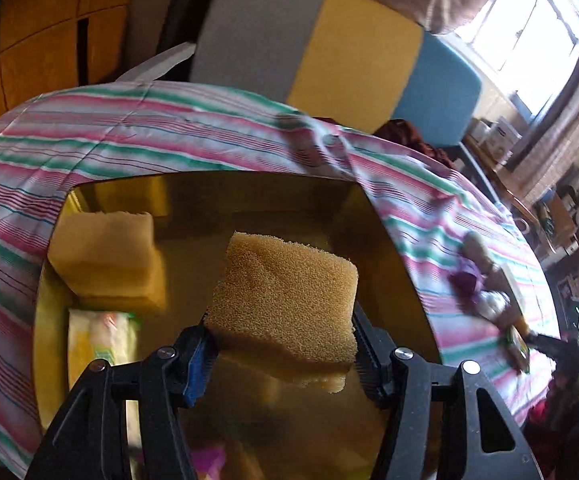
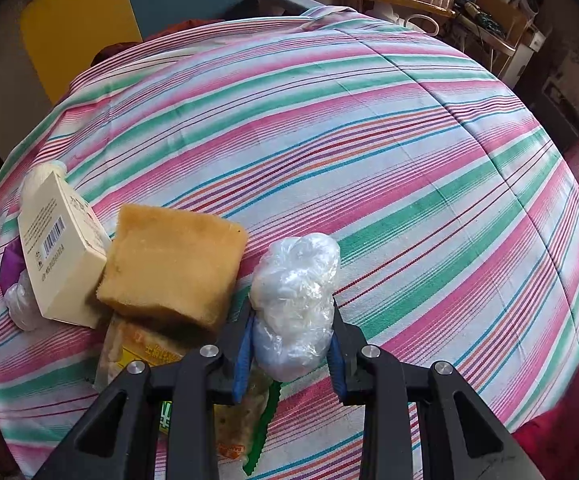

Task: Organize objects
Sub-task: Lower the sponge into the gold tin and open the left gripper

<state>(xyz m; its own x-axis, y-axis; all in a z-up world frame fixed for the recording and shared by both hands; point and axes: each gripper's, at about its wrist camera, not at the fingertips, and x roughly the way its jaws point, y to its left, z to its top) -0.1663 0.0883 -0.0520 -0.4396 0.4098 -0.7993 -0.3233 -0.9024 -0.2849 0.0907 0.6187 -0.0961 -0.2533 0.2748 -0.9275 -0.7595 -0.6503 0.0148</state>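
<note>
My left gripper (image 1: 281, 354) is shut on a tan sponge (image 1: 289, 296) and holds it over a yellow bin (image 1: 393, 248). In the bin lie a yellow sponge (image 1: 109, 258) and a small packet (image 1: 101, 332). My right gripper (image 2: 291, 338) is shut on a crumpled clear plastic bag (image 2: 295, 300) just above the striped cloth (image 2: 369, 140). Beside it to the left are a brown sponge (image 2: 173, 266), a cream box with a barcode (image 2: 61, 256) and a snack packet (image 2: 149, 356) under the sponge. The right gripper also shows in the left wrist view (image 1: 545, 344).
A purple item and another clear bag (image 2: 17, 292) lie at the far left behind the box. A grey, yellow and blue chair (image 1: 329, 48) stands behind the table. Cluttered shelves (image 2: 469, 4) line the back wall.
</note>
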